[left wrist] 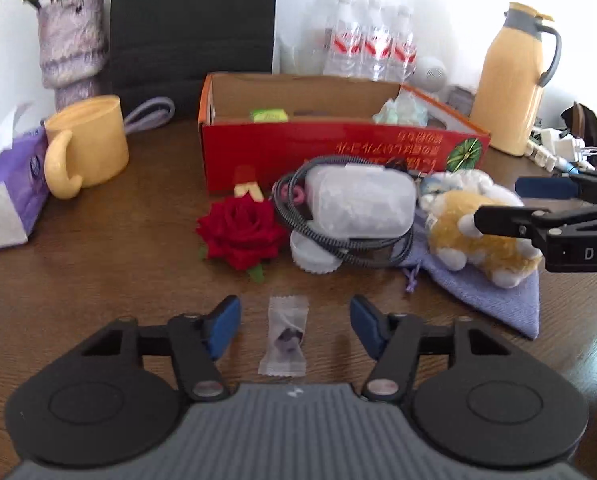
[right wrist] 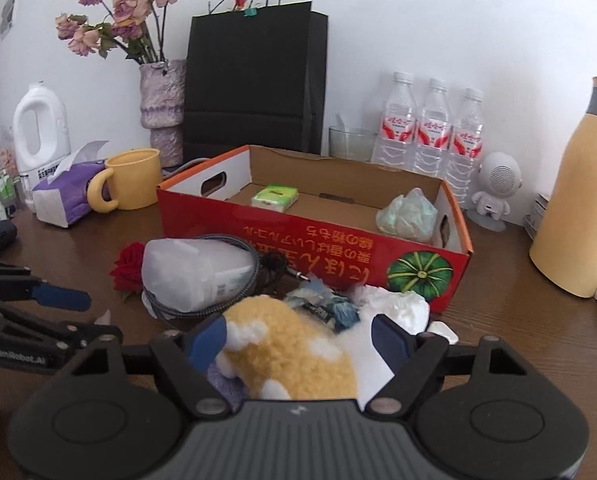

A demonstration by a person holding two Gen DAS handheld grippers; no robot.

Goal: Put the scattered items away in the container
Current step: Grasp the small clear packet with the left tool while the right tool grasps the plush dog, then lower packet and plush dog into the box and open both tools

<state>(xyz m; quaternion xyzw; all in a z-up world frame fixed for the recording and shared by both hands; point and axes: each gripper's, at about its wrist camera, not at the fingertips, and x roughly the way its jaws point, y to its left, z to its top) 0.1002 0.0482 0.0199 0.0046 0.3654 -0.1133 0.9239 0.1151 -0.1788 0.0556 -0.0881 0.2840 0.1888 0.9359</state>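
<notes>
A small candy in a clear wrapper (left wrist: 284,336) lies on the brown table between the blue pads of my left gripper (left wrist: 296,328), which stands open and clear of it. My right gripper (right wrist: 298,340) is open astride a yellow-and-white plush toy (right wrist: 298,360), its left pad at the fur. The red cardboard box (right wrist: 258,240) behind holds a green tissue packet (right wrist: 274,196) and a pale green crumpled wad (right wrist: 406,216). In front of the box lie a red rose (left wrist: 240,232), a clear plastic case wound with cable (left wrist: 362,204), a white lid (left wrist: 310,256) and a lilac pouch (left wrist: 498,296).
A yellow mug (left wrist: 90,140) and a purple tissue pack (left wrist: 6,200) stand left. A vase (right wrist: 162,100), a black paper bag (right wrist: 254,80) and water bottles (right wrist: 430,132) line the wall. A yellow jug (left wrist: 514,80) and a white speaker figure (right wrist: 496,188) stand right.
</notes>
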